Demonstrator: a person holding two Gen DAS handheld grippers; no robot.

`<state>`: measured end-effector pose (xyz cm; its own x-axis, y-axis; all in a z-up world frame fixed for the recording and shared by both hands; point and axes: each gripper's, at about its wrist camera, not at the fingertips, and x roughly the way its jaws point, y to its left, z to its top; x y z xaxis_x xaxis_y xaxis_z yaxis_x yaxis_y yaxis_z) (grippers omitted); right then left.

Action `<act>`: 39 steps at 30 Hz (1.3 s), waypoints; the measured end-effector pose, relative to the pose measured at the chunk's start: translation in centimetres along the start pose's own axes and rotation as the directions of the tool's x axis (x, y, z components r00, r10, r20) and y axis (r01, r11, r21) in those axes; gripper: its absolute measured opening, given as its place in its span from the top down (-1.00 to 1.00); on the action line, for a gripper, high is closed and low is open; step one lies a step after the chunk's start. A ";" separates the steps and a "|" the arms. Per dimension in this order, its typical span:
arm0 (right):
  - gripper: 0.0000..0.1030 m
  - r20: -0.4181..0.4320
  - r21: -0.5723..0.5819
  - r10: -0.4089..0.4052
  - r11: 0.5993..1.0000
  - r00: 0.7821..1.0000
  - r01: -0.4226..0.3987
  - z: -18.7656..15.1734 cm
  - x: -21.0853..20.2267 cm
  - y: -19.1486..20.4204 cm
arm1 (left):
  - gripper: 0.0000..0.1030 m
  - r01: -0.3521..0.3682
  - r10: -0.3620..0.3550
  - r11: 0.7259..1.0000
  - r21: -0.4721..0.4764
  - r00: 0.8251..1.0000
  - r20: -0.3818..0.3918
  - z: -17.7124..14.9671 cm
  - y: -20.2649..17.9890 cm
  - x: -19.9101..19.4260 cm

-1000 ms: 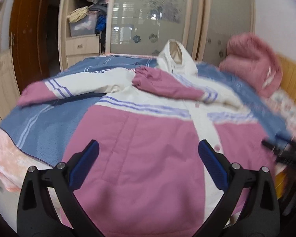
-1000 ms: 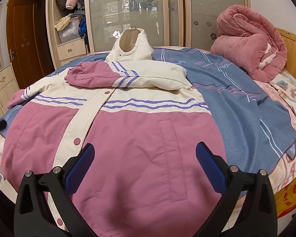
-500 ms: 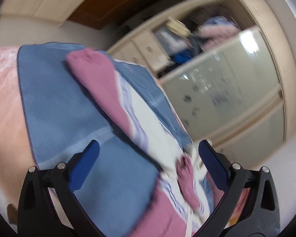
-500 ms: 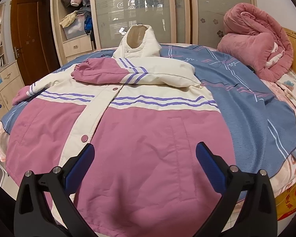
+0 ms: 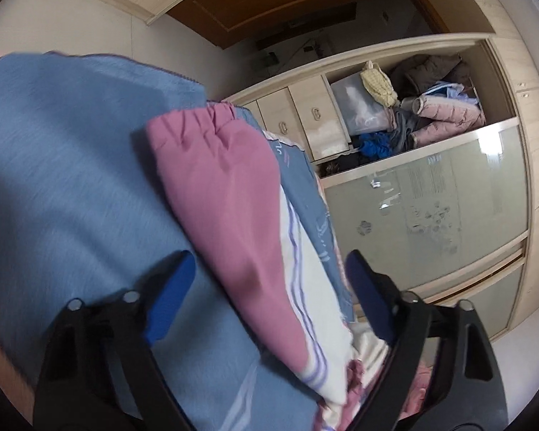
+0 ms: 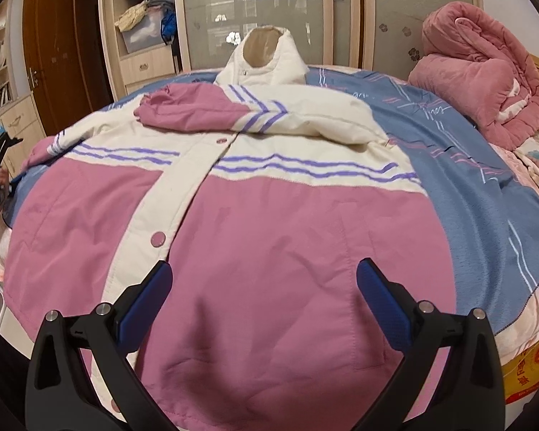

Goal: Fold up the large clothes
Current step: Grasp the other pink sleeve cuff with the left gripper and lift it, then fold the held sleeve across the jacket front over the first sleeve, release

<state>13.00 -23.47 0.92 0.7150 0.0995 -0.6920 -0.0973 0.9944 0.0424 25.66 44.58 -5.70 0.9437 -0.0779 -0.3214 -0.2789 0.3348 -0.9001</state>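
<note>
1. Jacket [image 6: 255,222]: pink and cream, lies front up, buttoned, on the blue blanket [image 6: 478,186] covering the bed; hood toward the wardrobe [image 6: 255,10].
2. Folded sleeve [image 6: 233,111]: one sleeve already lies across the chest; this step appears done.
3. Outstretched sleeve [image 5: 230,194]: extends sideways over the blanket, not yet folded in.
4. Left gripper [image 5: 269,298]: rolled sideways, jaws closing with the outstretched sleeve between them; pads not yet pressing the cloth.
5. Right gripper [image 6: 266,298]: jaws apart, empty, above the hem.
6. Remaining work, by judgement: second sleeve, then folding the body.
</note>
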 end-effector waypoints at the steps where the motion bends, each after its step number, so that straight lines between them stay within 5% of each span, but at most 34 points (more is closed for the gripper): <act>1: -0.97 -0.003 -0.003 -0.001 1.000 1.000 0.001 0.0 0.2 0.1 | -0.52 -0.012 0.012 1.000 0.011 1.000 -0.005 0.5 0.1 0.8; 6: -0.97 -0.022 0.000 0.006 1.000 1.000 -0.006 0.2 1.2 0.4 | -0.31 -0.009 0.009 1.000 0.002 1.000 0.009 2.0 0.3 2.5; 8: -0.97 -0.024 -0.010 0.013 1.000 1.000 -0.013 0.3 1.4 0.8 | 0.20 -0.018 0.018 1.000 0.008 1.000 0.020 2.3 0.0 3.0; 9: -0.97 -0.027 -0.017 0.016 1.000 1.000 -0.016 0.4 1.6 1.0 | 0.70 -0.029 0.029 1.000 0.008 0.999 0.027 2.4 0.0 3.0; 10: -0.97 -0.029 -0.019 0.020 1.000 0.999 -0.021 0.5 1.7 1.1 | 0.80 -0.038 0.037 0.999 0.019 0.998 0.047 2.5 -0.2 2.9; 16: -0.97 -0.017 -0.005 0.056 0.998 0.998 -0.056 1.1 1.5 1.6 | 0.87 -0.119 0.076 0.949 0.292 0.985 0.155 0.1 -8.1 2.2; 18: -0.97 -0.017 -0.015 0.064 0.998 0.998 -0.064 1.1 1.5 2.0 | 0.87 -0.162 0.084 0.890 0.427 0.977 0.197 -2.3 -12.7 2.1; 21: -0.97 -0.025 -0.029 0.068 0.997 0.997 -0.069 1.1 1.6 2.4 | 0.87 -0.211 0.055 0.726 0.654 0.966 0.251 -8.2 -20.0 2.3; 22: -0.97 -0.027 -0.026 0.068 0.997 0.997 -0.069 1.0 1.6 2.4 | 0.87 -0.203 0.028 0.643 0.738 0.970 0.242 -11.2 -22.7 2.7; 25: -0.97 -0.031 -0.010 0.070 0.997 0.997 -0.070 1.1 1.7 2.2 | 0.87 -0.119 -0.019 0.470 0.874 0.989 0.145 -18.4 -27.3 4.0; 28: -0.97 -0.033 -0.003 0.073 0.997 0.997 -0.074 1.0 1.7 2.1 | 0.87 -0.032 -0.011 0.343 0.939 0.999 0.038 -25.3 -29.1 5.8; 33: -0.97 -0.039 -0.002 0.074 0.997 0.996 -0.074 0.9 1.8 2.0 | 0.87 0.124 0.139 0.246 0.961 0.977 -0.161 -34.5 -28.6 10.2; 39: -0.97 -0.040 0.001 0.083 0.997 0.996 -0.083 0.8 1.7 2.0 | 0.73 0.132 0.301 0.202 0.970 0.935 -0.189 -38.4 -24.6 13.6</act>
<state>14.60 -21.32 0.42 0.6764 0.1797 -0.7143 -0.1550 0.9828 0.1004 38.50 -0.79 0.77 0.7647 -0.1501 -0.6267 0.2402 0.9688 0.0610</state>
